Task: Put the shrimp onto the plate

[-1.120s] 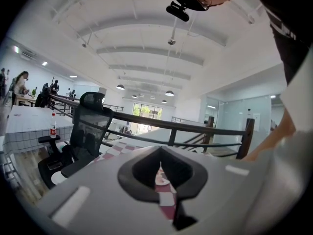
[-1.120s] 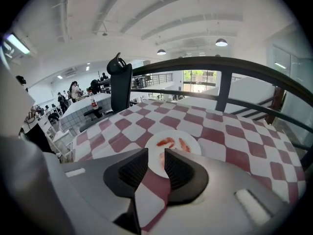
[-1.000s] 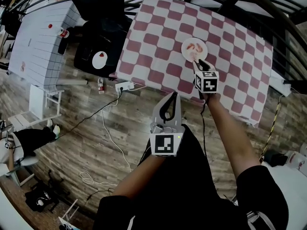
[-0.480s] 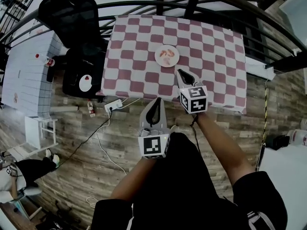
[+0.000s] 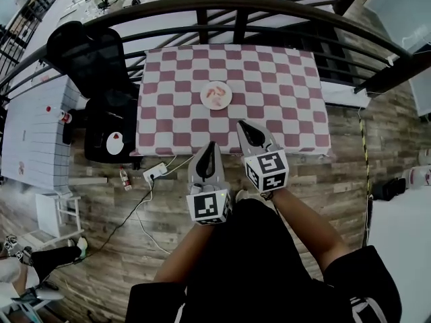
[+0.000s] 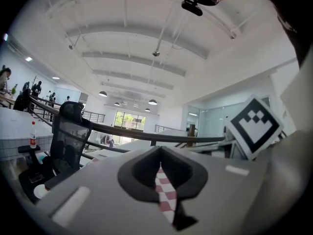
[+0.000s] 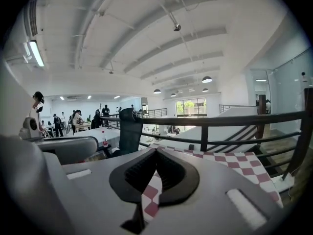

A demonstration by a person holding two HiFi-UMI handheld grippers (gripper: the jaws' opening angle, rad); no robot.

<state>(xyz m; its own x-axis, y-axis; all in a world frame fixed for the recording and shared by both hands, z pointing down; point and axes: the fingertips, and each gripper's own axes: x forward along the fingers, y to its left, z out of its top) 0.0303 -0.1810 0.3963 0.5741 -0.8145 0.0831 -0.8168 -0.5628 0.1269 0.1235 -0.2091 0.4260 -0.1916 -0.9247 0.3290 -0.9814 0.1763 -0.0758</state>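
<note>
Lower centre: left gripper (image 5: 209, 147), jaws together, nothing between. Just right of it: right gripper (image 5: 243, 126), jaws likewise together, empty (tips overlap near table edge in frame). Upper centre: checkered table (image 5: 283, 106); white plate (image 5: 226, 101) mid-cloth, shrimp (image 5: 215, 94) on plate.

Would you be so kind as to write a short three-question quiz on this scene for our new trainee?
1. True or false: the shrimp lie on the plate.
2. Multiple choice: the plate stands on A) the wooden floor, B) the checked tablecloth, C) the black chair.
3. Fill in: the left gripper and the right gripper both have their jaws ____ and hold ____.
Key: 1 true; 2 B; 3 shut, nothing.
</note>
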